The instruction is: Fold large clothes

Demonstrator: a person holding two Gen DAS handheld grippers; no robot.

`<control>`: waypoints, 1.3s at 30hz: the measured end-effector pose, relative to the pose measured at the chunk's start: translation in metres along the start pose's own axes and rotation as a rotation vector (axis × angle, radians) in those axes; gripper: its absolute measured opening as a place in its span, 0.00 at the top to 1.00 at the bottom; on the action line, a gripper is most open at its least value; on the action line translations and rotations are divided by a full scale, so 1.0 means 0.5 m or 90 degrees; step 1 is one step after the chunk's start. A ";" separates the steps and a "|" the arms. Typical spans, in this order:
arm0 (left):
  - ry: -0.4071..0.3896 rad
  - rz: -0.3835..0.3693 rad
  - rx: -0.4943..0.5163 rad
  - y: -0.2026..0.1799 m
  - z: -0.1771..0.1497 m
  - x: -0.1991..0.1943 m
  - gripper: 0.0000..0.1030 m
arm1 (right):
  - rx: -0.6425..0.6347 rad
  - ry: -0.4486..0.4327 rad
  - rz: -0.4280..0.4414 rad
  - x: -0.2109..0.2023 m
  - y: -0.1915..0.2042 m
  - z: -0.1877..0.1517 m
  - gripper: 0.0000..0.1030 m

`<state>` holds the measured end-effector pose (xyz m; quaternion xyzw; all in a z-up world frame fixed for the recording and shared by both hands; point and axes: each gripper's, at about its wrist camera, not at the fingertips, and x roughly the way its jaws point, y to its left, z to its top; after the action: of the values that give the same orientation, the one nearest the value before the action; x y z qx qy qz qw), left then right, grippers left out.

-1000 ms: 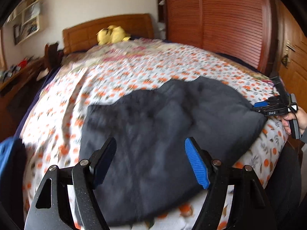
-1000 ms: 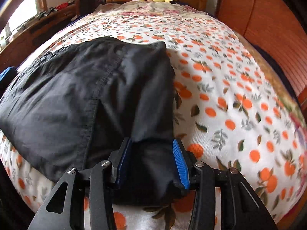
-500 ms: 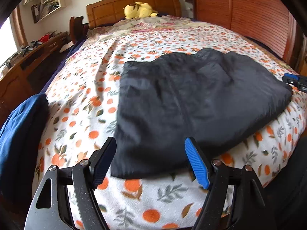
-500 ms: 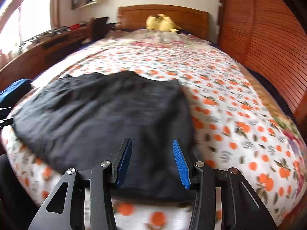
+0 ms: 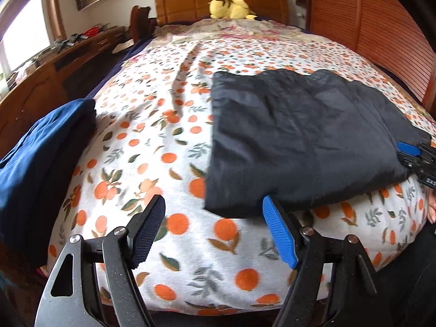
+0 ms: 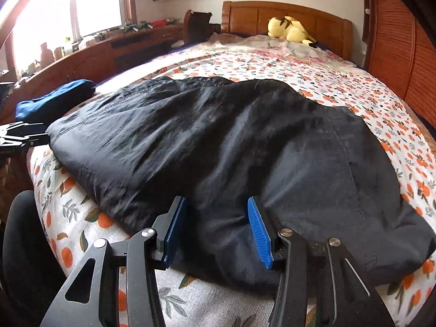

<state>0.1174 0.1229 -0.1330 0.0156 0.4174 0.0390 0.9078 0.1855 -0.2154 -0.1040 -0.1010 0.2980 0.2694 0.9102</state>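
right tool point(image 6: 216, 231) sits low over the near hem of the dark garment point(image 6: 231, 147), jaws just eased wider, pads astride the cloth but not pinching. left tool point(image 5: 214, 234) spread and empty, garment corner just ahead to its right. best bet: take both near corners squarely, lift evenly across the bed point(image 5: 169, 245).

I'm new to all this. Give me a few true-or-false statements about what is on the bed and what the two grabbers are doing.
1. A black garment lies on the orange-patterned bedspread. True.
2. The left gripper clamps the garment. False: it is open, nothing between its pads.
3. A yellow plush toy sits near the headboard. True.
4. The blue cloth lies on top of the black garment. False: it lies apart, at the bed's edge.
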 end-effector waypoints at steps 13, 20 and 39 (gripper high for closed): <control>0.032 -0.082 -0.123 0.051 -0.003 0.036 0.43 | 0.000 -0.031 0.001 0.023 -0.031 -0.024 0.53; 0.034 -0.116 -0.154 0.041 -0.001 0.038 0.45 | -0.002 -0.044 -0.001 0.025 -0.029 -0.034 0.53; -0.087 -0.092 0.064 -0.190 0.219 -0.124 0.94 | 0.019 -0.051 0.037 0.007 -0.055 -0.040 0.53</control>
<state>0.1659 0.0235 -0.0203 0.0334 0.3558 -0.0488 0.9327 0.1931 -0.2436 -0.1214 -0.0675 0.2679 0.2947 0.9148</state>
